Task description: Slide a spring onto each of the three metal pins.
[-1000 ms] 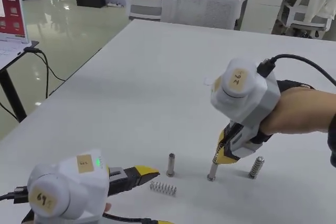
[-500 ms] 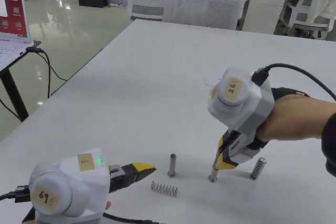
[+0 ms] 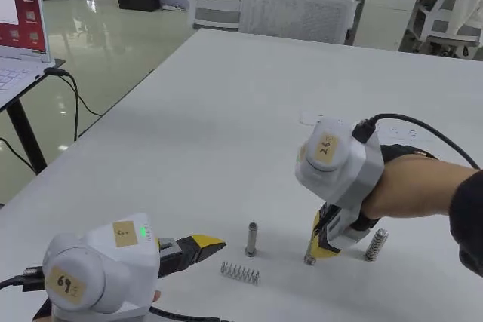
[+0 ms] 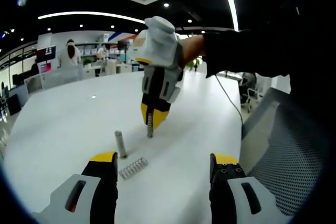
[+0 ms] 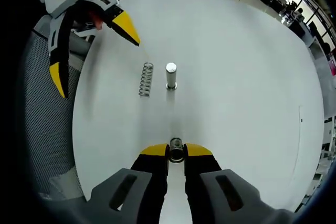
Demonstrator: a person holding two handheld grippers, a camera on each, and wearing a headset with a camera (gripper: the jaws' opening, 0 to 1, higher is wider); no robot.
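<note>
One loose spring point(image 3: 240, 272) (silver coil) lying beside bare upright pin point(image 3: 251, 239).

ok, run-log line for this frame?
right gripper: shut on held spring, at middle pin | left gripper: open, by loose spring | bare pin: no spring | sprung pin: done

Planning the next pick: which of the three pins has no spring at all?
The bare pin beside the loose spring. The middle pin is under the right gripper, shut on a spring; the end pin wears one.

Middle pin point(image 3: 309, 259) half behind right hand-held gripper point(image 3: 322, 243)
</note>
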